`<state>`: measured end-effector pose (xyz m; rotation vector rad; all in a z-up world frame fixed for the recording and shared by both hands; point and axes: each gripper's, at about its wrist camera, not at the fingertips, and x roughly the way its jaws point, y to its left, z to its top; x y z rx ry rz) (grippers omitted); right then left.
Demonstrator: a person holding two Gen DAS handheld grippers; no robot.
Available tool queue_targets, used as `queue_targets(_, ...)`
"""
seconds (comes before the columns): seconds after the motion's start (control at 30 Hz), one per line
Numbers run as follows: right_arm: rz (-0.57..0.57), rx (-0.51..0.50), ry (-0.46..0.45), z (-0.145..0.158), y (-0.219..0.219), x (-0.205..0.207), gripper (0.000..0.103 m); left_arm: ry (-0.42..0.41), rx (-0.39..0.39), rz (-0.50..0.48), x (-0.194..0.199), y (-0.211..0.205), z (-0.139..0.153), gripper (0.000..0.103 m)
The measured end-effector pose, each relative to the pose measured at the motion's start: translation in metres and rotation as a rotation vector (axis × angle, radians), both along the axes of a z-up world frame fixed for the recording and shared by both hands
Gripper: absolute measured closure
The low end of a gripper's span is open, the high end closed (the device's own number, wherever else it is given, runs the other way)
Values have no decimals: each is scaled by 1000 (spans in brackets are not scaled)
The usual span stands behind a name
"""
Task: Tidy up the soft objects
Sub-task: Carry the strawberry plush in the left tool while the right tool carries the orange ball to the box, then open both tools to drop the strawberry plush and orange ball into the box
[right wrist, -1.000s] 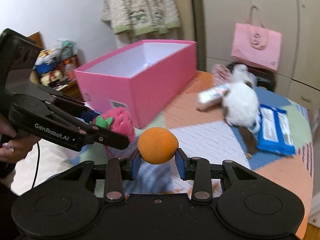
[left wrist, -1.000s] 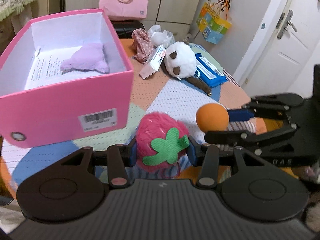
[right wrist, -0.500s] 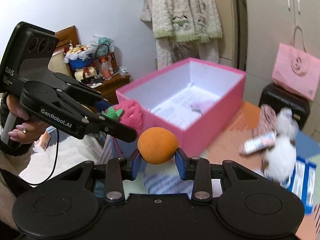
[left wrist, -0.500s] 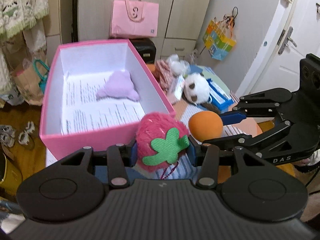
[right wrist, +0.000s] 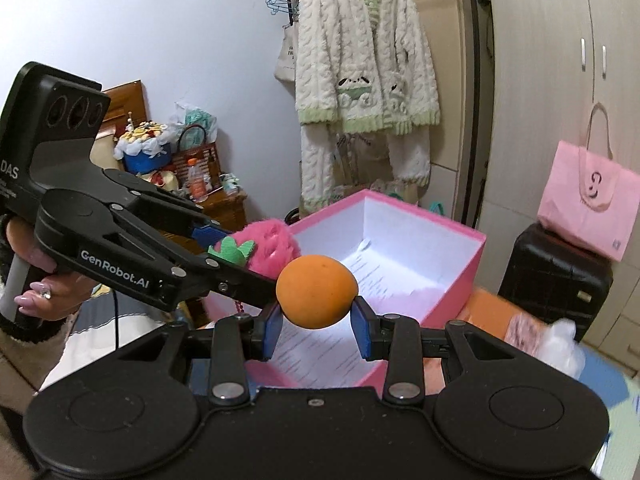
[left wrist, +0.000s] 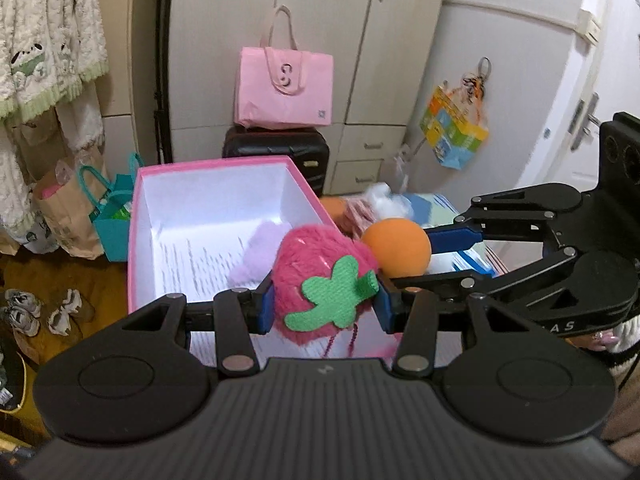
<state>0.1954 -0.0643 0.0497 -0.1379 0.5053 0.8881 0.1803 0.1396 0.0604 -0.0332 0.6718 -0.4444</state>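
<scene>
My left gripper [left wrist: 324,304] is shut on a fluffy pink strawberry plush [left wrist: 320,276] with a green felt leaf, held above the near end of the open pink box [left wrist: 134,240]. My right gripper [right wrist: 316,320] is shut on a soft orange ball [right wrist: 316,291], also over the box [right wrist: 452,280]. In the left wrist view the ball [left wrist: 398,246] hangs just right of the strawberry. The right wrist view shows the strawberry [right wrist: 268,250] to the ball's left. A lilac plush [left wrist: 260,248] lies inside the box on printed paper.
A white plush [left wrist: 386,200] and a blue wipes pack [left wrist: 468,258] lie on the patchwork table right of the box. Behind stand a black suitcase [left wrist: 276,152] with a pink tote bag [left wrist: 286,84] and wardrobe doors. A hand [right wrist: 36,280] holds the left gripper's handle.
Both grippers rose and moved toward the box with their toys still held. The box interior now lies below and ahead of them, and the table has dropped out of most of the view.
</scene>
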Motion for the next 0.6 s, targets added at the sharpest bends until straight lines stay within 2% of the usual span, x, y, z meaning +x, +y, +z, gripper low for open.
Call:
queue_targets(0.23, -20, 8, -3, -7, 19, 55, 61, 6, 8, 52, 59, 10, -7, 57)
queue_targets(0.43, -24, -68, 16, -24, 43, 110, 61, 75, 28, 95, 121, 15, -27, 57)
queue_targets(0.6, -5, -145, 51, -36, 60, 143, 61, 125, 149, 109, 159, 7, -42, 57)
